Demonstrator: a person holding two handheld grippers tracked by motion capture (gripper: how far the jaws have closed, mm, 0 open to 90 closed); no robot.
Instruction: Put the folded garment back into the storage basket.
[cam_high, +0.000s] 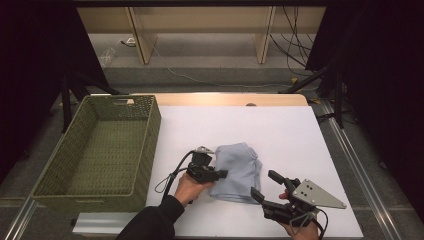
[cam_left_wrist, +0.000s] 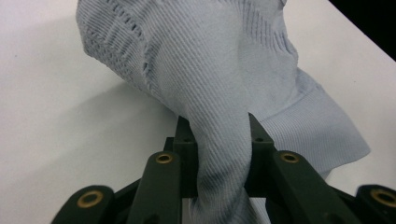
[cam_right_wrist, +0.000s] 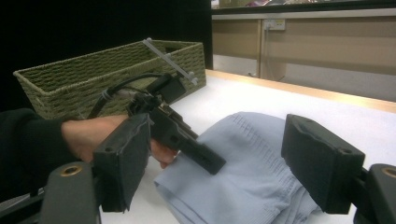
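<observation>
At the left of the high view stands a green woven basket (cam_high: 100, 150) on the table (cam_high: 280, 130). In the lower middle lies a folded light blue cloth (cam_high: 237, 172) on the white surface. The left gripper (cam_high: 220, 174) touches its left edge, and its jaws pinch a fold of the cloth. At the lower right, the right gripper (cam_high: 265, 185) stays just beside the cloth with its jaws spread, holding nothing.
</observation>
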